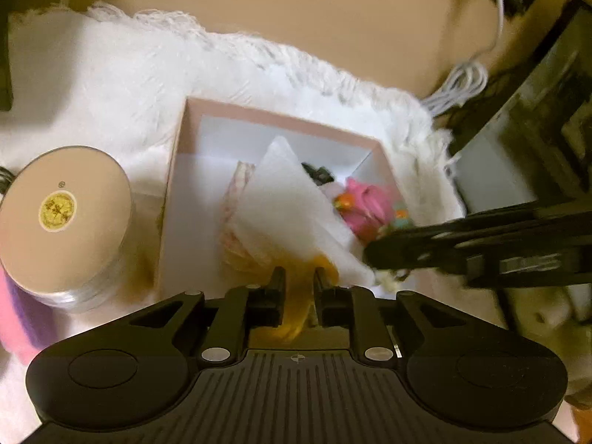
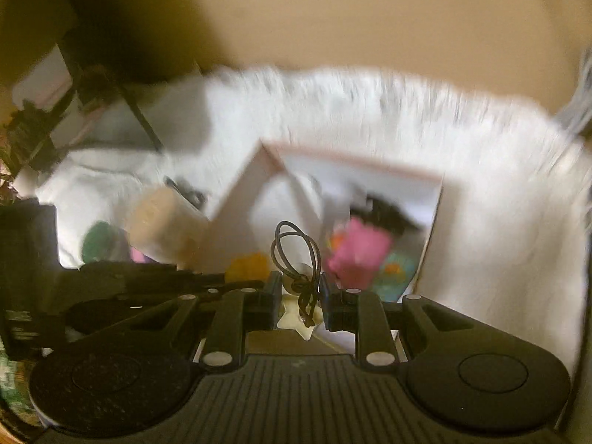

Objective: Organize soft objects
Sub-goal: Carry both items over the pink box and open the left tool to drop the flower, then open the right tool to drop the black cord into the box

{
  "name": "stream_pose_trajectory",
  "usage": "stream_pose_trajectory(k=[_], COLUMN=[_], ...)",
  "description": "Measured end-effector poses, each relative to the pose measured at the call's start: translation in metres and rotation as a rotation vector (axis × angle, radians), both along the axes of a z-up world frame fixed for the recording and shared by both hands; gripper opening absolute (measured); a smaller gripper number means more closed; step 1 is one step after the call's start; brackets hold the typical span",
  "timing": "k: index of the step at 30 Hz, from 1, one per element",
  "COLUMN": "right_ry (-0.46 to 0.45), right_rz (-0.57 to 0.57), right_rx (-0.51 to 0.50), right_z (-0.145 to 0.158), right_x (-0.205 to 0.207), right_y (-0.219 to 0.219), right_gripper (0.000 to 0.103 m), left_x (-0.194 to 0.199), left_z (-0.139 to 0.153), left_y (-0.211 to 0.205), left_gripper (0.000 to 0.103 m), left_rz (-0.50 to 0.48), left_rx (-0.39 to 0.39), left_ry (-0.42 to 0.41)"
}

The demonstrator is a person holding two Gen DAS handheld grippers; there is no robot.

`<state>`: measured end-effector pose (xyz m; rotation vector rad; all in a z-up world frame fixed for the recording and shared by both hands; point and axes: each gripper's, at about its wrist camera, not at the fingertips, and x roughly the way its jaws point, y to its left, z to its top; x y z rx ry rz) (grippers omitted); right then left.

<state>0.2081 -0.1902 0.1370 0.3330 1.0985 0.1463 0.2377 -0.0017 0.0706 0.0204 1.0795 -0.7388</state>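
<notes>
Nearest, the left gripper [image 1: 299, 277] is clamped on a yellow soft piece [image 1: 296, 310] at the near wall of the pink box [image 1: 281, 116]; the right gripper [image 2: 299, 288] pinches a cream star charm [image 2: 296, 320] by its body, its dark cord loop [image 2: 294, 248] standing up between the fingers, also just at the box's near edge. Inside the box, a white folded cloth [image 1: 288, 199] leans over a pale patterned fabric [image 1: 238, 181]; to its right lie a pink plush [image 1: 364, 203] and, deeper in, something dark that is too blurred to name. Left of the box stands a round lidded tin [image 1: 63, 207]; the box sits on a white fluffy rug [image 1: 122, 70]. All of it looks light and limp, so I judge a pinch at a thick fold or seam safest; the charm seems firmer, the cord liable to snag; the cloth will likely sag and unfold if taken by one corner.
</notes>
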Motion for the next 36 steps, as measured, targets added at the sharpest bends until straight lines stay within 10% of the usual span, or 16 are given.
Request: stream_pose_trajectory(k=[3, 12, 17, 36], right_ry=[0.073, 0.067, 0.015, -0.29], right_rz=[0.003, 0.013, -0.036, -0.195], right_rx=[-0.008, -0.056, -0.038, -0.146], right_z=[-0.036, -0.049, -0.028, 0.082], right_x=[0.014, 0.035, 0.015, -0.046], right_y=[0.003, 0.015, 0.013, 0.108], right_gripper=[0.021, 0.025, 0.054, 0.068], left_x=[-0.01, -0.017, -0.02, -0.031], left_z=[0.009, 0.04, 0.049, 0.088], left_y=[0.008, 0.042, 0.041, 0.113], left_gripper=[0.02, 0.02, 0.02, 0.02], left_rz=[0.051, 0.197, 0.197, 0.079], left_rx=[0.077, -0.044, 0.0, 0.032], left_ry=[-0.097, -0.117, -0.177, -0.291])
